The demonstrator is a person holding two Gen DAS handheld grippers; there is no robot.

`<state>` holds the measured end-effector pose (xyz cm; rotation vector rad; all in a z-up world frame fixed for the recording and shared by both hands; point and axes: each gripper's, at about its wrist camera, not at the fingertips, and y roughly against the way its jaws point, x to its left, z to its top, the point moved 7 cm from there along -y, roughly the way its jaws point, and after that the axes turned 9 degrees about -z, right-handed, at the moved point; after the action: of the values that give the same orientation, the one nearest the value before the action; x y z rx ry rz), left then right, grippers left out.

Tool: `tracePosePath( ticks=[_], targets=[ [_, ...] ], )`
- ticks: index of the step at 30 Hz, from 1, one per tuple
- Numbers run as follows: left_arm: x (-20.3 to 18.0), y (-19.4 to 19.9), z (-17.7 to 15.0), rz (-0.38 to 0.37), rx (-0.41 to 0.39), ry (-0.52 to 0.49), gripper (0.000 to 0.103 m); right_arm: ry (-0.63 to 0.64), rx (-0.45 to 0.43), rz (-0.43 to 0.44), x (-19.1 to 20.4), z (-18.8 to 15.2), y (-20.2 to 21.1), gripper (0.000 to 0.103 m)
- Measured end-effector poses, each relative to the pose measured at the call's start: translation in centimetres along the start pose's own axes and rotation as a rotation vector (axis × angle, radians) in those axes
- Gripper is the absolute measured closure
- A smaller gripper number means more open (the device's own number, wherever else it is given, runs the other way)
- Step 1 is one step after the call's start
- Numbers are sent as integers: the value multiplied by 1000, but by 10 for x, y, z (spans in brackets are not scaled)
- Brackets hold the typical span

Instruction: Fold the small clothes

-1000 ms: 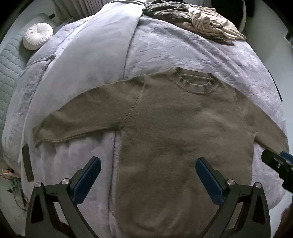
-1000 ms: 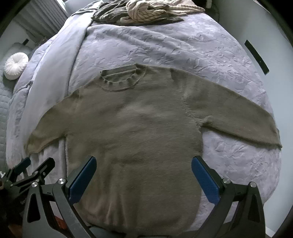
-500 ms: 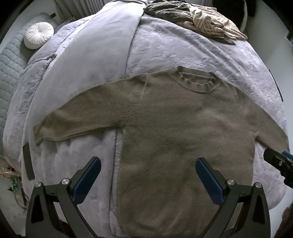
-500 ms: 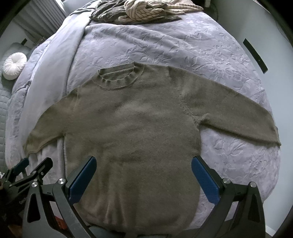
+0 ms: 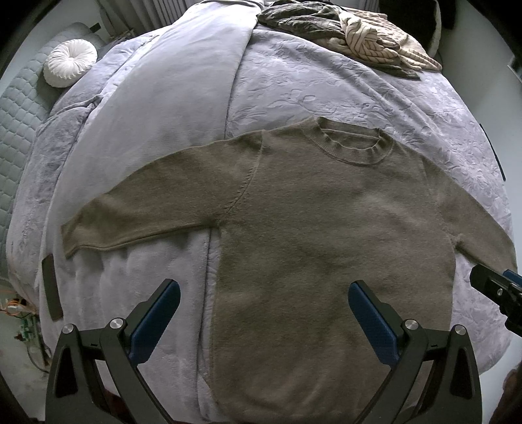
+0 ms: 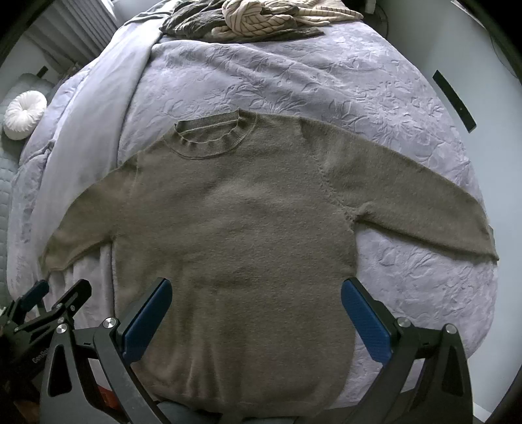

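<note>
Both my left gripper (image 5: pixel 262 318) and right gripper (image 6: pixel 256 314) gape empty over the flat sweater (image 6: pixel 235 228); a shallow pinch could bunch it.

The sweater (image 5: pixel 326 228) hem runs past the left view's bottom edge, unseen

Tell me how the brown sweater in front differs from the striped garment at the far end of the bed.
The brown sweater lies spread flat, sleeves out; the striped garment is crumpled in a pile. The sweater is plain brown; the striped one is cream with dark lines. Both rest on the lavender bedspread, untouched by either open gripper.
</note>
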<state>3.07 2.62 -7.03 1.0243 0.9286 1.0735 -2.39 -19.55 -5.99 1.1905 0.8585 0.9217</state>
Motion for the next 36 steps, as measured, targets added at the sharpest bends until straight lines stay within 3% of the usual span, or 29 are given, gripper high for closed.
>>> tracePosePath(
  ticks=[36],
  targets=[
    [10, -3, 5, 5, 8, 13, 0, 2, 8, -12, 0, 3, 0, 0]
  ],
)
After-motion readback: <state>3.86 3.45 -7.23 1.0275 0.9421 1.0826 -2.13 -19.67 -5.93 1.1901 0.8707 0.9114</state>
